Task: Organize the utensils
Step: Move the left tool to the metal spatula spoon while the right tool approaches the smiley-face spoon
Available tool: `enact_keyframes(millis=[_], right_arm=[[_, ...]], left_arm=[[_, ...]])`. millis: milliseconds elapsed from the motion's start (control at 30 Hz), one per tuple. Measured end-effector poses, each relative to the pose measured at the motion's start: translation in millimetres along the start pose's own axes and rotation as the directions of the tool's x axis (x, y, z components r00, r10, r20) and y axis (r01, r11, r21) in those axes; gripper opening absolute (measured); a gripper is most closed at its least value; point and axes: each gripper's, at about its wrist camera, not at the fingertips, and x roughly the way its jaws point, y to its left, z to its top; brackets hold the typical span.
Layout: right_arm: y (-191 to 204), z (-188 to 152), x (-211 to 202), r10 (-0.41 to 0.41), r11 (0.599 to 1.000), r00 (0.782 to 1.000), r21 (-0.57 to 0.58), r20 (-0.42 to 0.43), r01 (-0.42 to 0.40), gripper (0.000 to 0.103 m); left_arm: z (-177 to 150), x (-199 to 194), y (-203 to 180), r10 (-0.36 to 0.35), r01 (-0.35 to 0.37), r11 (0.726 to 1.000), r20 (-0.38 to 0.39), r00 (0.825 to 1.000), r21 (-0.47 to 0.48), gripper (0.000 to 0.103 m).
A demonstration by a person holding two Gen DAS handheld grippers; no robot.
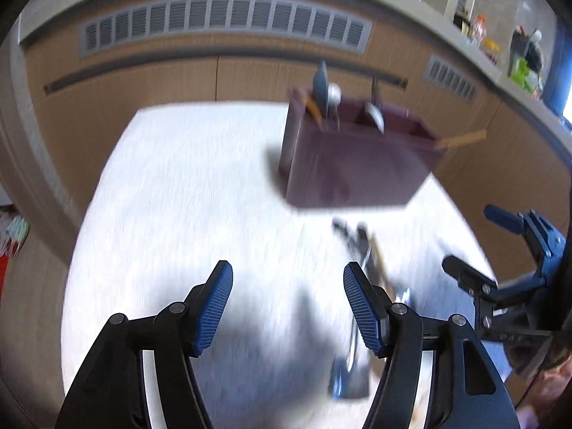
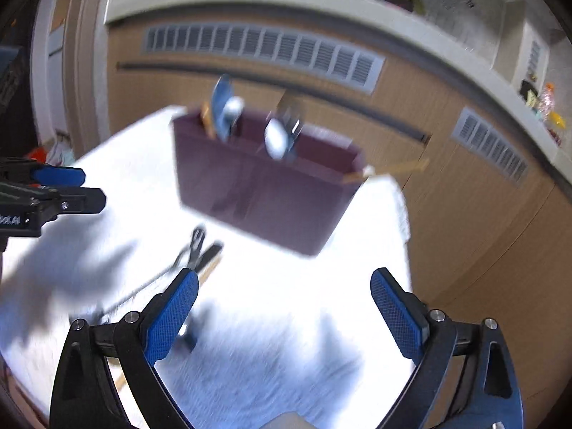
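Observation:
A maroon utensil holder (image 1: 354,168) (image 2: 264,193) stands on the white-clothed table (image 1: 186,186). In it are a blue-handled piece (image 2: 221,107), a spoon (image 2: 275,139) and a wooden stick (image 2: 393,169) that leans out to the right. Loose utensils (image 1: 361,246), with a fork (image 2: 196,246) among them, lie in a blurred heap in front of the holder. My left gripper (image 1: 287,275) is open over bare cloth, just left of the heap. My right gripper (image 2: 286,282) is open wide, with only cloth between its fingers and the heap behind its left finger. Each gripper shows at the other view's edge: the right gripper (image 1: 475,239) and the left gripper (image 2: 93,187).
Wooden cabinets with grey vent grilles (image 1: 225,23) run behind the table. A pale ledge (image 1: 500,68) above them carries bottles and packets at the right. The table's right edge (image 2: 400,207) lies close to the holder.

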Motion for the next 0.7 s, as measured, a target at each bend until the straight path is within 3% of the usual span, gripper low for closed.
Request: enact_keyframes(millis=[200, 333, 500, 600, 700], right_arm=[[9.7, -19.9, 11.3, 0.082, 0.997, 0.992, 0.017, -0.097, -0.081, 0.096], [6.5, -29.4, 11.7, 0.073, 0.997, 0.990, 0.040, -0.121, -0.069, 0.096], [-1.0, -44.2, 8.7, 0.051, 0.995, 0.989, 0.093, -0.137, -0.038, 0.096], [-7.3, -50.5, 2.7, 0.042, 0.993, 0.991, 0.118, -0.124, -0.028, 0.096], [-11.5, -53.6, -1.8, 0.048, 0.989, 0.992, 0.143, -0.116, -0.031, 0.096]], left_arm=[[-48.7, -0.4, -4.2, -0.052, 0.057, 0.997, -0.093, 0.994, 0.052, 0.065], [-76.1, -7.6, -23.7, -0.079, 0.094, 0.987, -0.115, 0.990, 0.132, 0.065], [-83.2, -3.5, -53.6, 0.005, 0.012, 0.976, -0.075, 0.997, 0.219, 0.064], [-80.9, 4.2, -59.9, 0.021, 0.000, 0.975, -0.093, 0.995, 0.224, 0.048], [-78.4, 6.2, -60.6, 0.031, -0.010, 0.976, -0.090, 0.995, 0.218, 0.039]])
